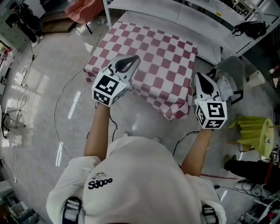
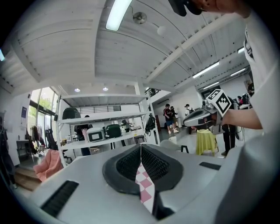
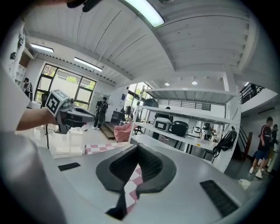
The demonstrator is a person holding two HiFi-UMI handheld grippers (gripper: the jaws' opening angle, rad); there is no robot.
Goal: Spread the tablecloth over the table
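Left gripper [image 2: 141,151] fingers [image 2: 127,164] are clamped together on the near edge of the red-and-white checked tablecloth [image 1: 151,50]; the right gripper [image 3: 136,153] pinches it too. The cloth lies spread ahead of the person, its sides hanging, beside a long white counter [image 1: 175,19]. A grey chair [image 1: 232,70] stands beside the right gripper

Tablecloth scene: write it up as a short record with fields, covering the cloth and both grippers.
cloth: red-and-white checked tablecloth, lying over the table top, hanging down at the near and left sides
table: hidden under the cloth
left gripper: shut on the tablecloth, at the left part of its near edge
right gripper: shut on the tablecloth, at the right end of its near edge
behind: white shelving
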